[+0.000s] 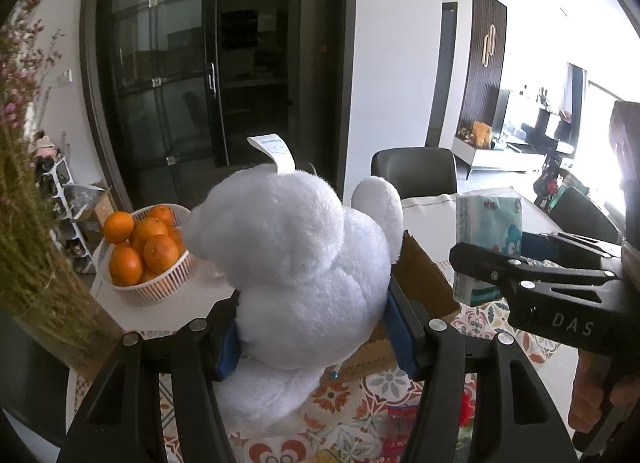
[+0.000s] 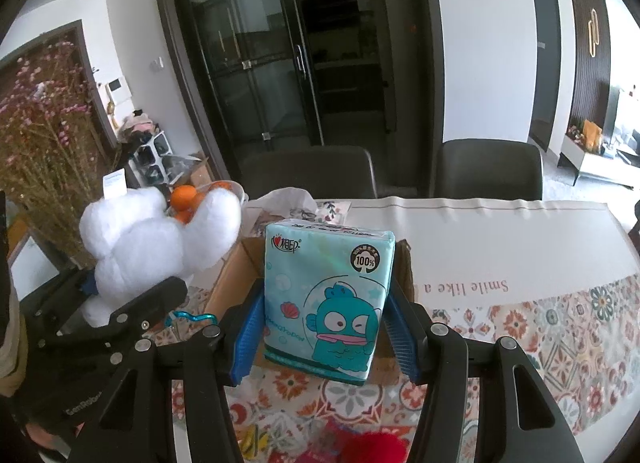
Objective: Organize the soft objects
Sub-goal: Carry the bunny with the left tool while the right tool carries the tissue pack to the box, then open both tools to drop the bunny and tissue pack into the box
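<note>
Left gripper [image 1: 314,337], level and pointing forward over the table: blue ribbed pads [image 1: 398,337] pressed into both flanks of a white plush toy [image 1: 300,263], held upright clear of the patterned cloth [image 1: 532,337]. A white label [image 1: 274,153] with faint blue print, unreadable, curls from the plush's top. Fur is fluffy, shape rounded and lobed.

Right gripper [image 2: 320,329], likewise level: pads closed on the sides of a teal tissue pack [image 2: 328,299], upright, in front of an open cardboard box [image 2: 236,271]. The film wrapper shows a blue cartoon fish, a round "100%" badge and Chinese characters. The gripper body reads "DAS" in the left view.

Beyond: a white latticed basket [image 1: 160,283] of oranges [image 1: 160,253], dried flowers [image 2: 44,131], and a white runner [image 2: 500,239] printed "Smile like a".
</note>
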`<state>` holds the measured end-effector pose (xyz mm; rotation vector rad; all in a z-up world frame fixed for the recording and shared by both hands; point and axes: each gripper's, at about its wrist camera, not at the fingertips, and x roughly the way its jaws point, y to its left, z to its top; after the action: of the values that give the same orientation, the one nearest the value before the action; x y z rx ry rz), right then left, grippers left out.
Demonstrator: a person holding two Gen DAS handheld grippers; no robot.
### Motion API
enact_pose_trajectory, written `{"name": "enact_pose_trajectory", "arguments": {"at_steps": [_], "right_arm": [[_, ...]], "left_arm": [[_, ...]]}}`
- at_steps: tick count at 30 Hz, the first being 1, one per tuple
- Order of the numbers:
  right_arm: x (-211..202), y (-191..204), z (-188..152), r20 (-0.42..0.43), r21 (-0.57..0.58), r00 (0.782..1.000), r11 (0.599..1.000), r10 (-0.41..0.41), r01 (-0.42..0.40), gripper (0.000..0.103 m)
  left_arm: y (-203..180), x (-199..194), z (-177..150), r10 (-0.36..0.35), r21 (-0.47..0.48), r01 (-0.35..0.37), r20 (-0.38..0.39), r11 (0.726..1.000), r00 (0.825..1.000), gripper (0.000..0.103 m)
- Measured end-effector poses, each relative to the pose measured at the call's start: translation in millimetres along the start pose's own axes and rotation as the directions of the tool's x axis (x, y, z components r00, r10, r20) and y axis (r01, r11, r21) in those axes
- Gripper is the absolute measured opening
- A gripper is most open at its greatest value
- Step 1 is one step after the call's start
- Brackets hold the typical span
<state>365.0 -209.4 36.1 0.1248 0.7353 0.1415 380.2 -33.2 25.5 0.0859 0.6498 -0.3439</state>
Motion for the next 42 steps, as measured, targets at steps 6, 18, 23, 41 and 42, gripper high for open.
{"name": "enact_pose_trajectory", "arguments": {"at_steps": [6,18,23,41,42], "right_arm": [[25.7,-5.4,14.8,-0.056,-0.006,0.998,1.000,-0.004,0.003,0.057],[91.8,-22.5,20.0,-0.250,0.027,0.967,0.999,0.040,-0.034,0.057],[113.5,-25.9,20.5,-0.312,0.019,0.949,0.999,0.038,-0.034,0.057],[163.4,-30.7,3.7,-0.447,0.013,0.894,0.999,0.035,-0.032,0.059],[165.0,-30.4,3.2,-0.455,0.013,0.890,0.999,0.032,-0.029,0.060]], "left_arm": [[2.4,21.9,11.6,-0.026,0.010,0.026,-0.039,1.000,0.999,0.060],[6.2,76.5,22.9,-0.045,0.066,0.058,-0.182,0.996,0.982,0.060],[9.2,102.2,18.4,-0.065,0.064,0.084,-0.260,0.994,0.963,0.060],[4.7,148.6,-8.8,-0.056,0.114,0.113,-0.415,0.987,0.908,0.063],[4.2,150.0,-9.1,-0.049,0.117,0.108,-0.420,0.987,0.906,0.065]]}}
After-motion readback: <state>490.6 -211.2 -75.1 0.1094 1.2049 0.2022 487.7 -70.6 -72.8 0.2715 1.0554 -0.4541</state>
